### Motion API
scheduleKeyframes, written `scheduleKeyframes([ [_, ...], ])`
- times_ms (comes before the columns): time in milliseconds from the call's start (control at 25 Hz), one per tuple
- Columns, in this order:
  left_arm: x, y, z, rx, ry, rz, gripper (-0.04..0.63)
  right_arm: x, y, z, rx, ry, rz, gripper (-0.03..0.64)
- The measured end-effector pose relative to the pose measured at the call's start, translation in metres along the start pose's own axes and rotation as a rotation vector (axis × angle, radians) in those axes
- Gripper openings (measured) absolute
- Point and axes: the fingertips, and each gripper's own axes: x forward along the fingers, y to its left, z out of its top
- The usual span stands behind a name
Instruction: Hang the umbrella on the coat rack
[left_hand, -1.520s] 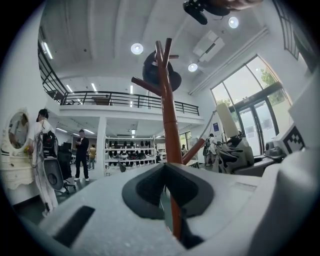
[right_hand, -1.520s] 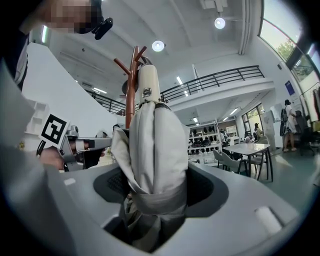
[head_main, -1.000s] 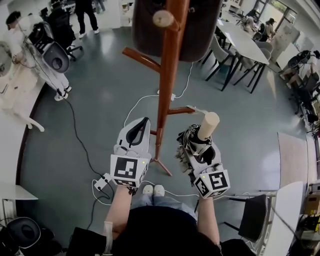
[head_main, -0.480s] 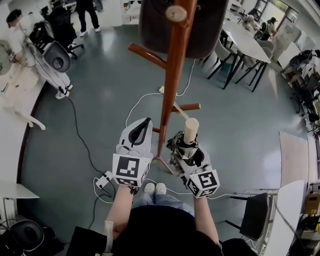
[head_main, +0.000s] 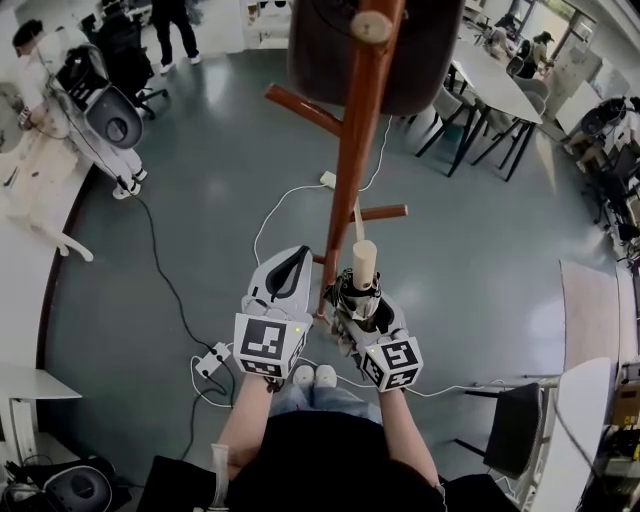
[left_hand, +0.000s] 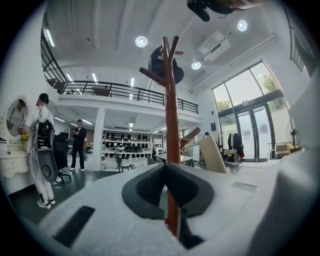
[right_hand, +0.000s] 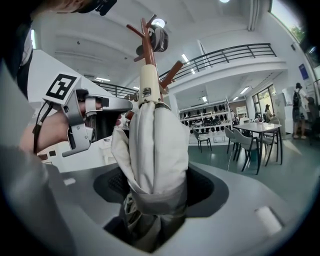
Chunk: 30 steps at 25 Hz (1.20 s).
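We have brought our right gripper (head_main: 364, 303), clamped round the folded umbrella (head_main: 364, 264), close beside the coat rack (head_main: 350, 170) pole. Our left gripper (head_main: 292, 264), jaws pressed together, flanks its other side.

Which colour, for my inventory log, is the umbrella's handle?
Pale cream; the umbrella's handle shows best in the right gripper view.

bright overhead lts (left_hand: 141, 41) (fisheye, blurry fg)
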Motion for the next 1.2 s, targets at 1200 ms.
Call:
scheduleKeyframes([
  [1200, 0.006, -0.002, 0.007, 0.010, -0.016, 0.007, 0.006, 0.011, 0.000, -0.047, 0.007, 0.121, 0.005, 0.342],
])
